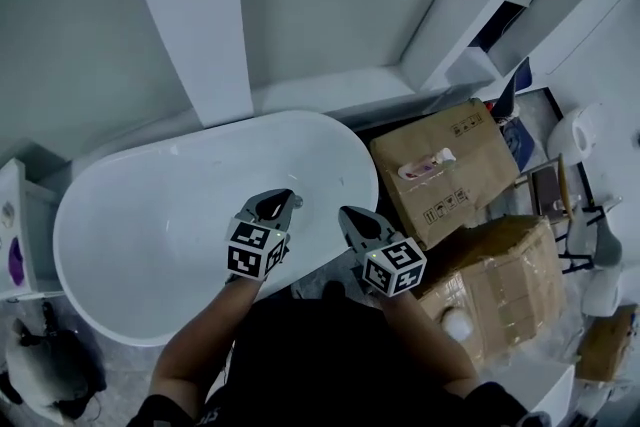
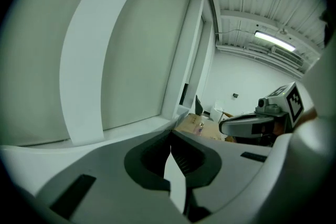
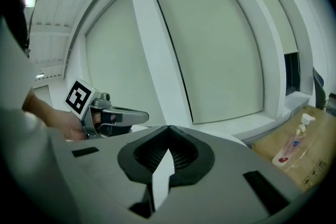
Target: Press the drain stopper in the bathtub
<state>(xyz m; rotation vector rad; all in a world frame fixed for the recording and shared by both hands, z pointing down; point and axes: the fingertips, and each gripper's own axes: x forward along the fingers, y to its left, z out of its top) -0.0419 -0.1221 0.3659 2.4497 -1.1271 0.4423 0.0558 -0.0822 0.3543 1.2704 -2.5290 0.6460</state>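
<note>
Left gripper [image 1: 283,200] is held just above the near rim of the bathtub [image 1: 100,177], toward its right end. Jaws are seen closed tip to tip in the left gripper view [image 2: 171,136], with nothing clamped.

Right gripper [image 1: 350,215] is held beside it, just outside the same rim. Its jaws are likewise closed and nothing is gripped [image 3: 168,132]. Each gripper is seen side-on in the other's view, near but apart, tips pointed at the far wall.

Drain stopper: not made out in any view. The tub interior reads as plain white, and neither gripper is down in it.

A cardboard box [image 1: 455,180] is seen on the floor off the tub's right end, with a pump bottle [image 1: 428,162] lying on top. A second box [image 1: 505,280] is wrapped in film, nearer the person.
</note>
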